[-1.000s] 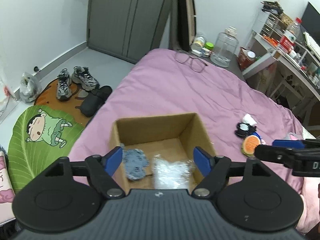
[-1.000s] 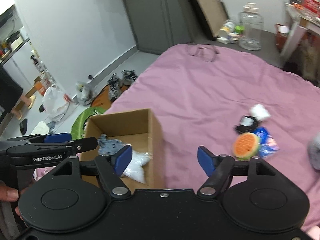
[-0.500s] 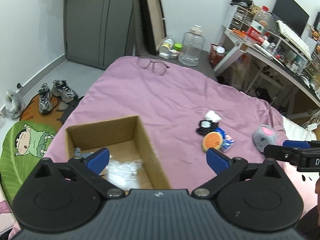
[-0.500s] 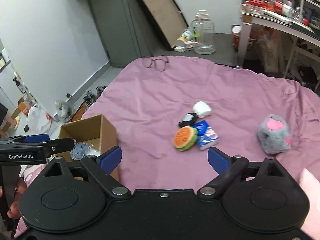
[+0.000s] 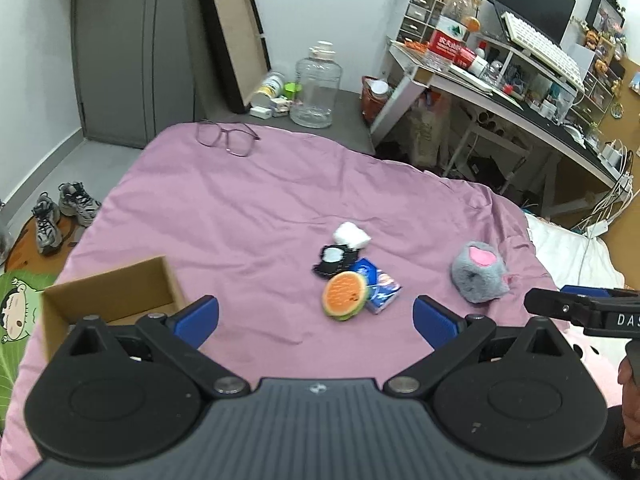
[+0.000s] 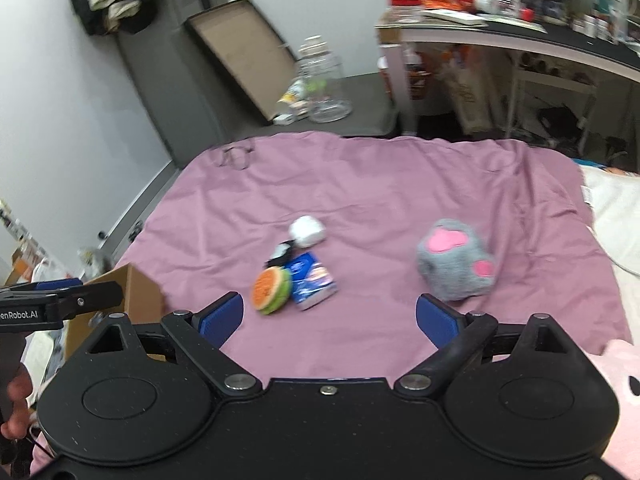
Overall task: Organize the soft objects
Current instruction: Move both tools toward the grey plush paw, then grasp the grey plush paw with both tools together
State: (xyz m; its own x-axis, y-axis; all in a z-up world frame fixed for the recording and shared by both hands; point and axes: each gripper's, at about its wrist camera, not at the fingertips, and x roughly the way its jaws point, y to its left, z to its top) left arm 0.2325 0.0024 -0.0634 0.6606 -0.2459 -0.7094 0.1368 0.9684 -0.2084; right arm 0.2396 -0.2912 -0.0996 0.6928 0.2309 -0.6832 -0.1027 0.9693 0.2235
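On the pink bedspread (image 5: pixel 256 216) lie a plush burger (image 5: pixel 345 296) (image 6: pixel 271 290), a blue packet (image 5: pixel 380 282) (image 6: pixel 312 278), a black-and-white toy (image 5: pixel 335 260), a white soft lump (image 5: pixel 351 235) (image 6: pixel 307 231) and a grey paw plush (image 5: pixel 478 272) (image 6: pixel 454 265). An open cardboard box (image 5: pixel 108 300) (image 6: pixel 132 292) stands at the left. My left gripper (image 5: pixel 316 322) is open and empty, above the bed just short of the burger. My right gripper (image 6: pixel 330 320) is open and empty, between the burger pile and the paw plush, short of both.
Glasses (image 5: pixel 226 138) lie at the bed's far end. A clear jug (image 5: pixel 316 88) and a leaning tray stand on a grey bench behind. A cluttered desk (image 5: pixel 520 92) is at right. Shoes (image 5: pixel 66 210) and a cartoon mat are on the floor at left.
Both grippers have swung right, away from the box and toward the toys in the middle of the bed. Both stayed open and empty. The paw plush has come into view.
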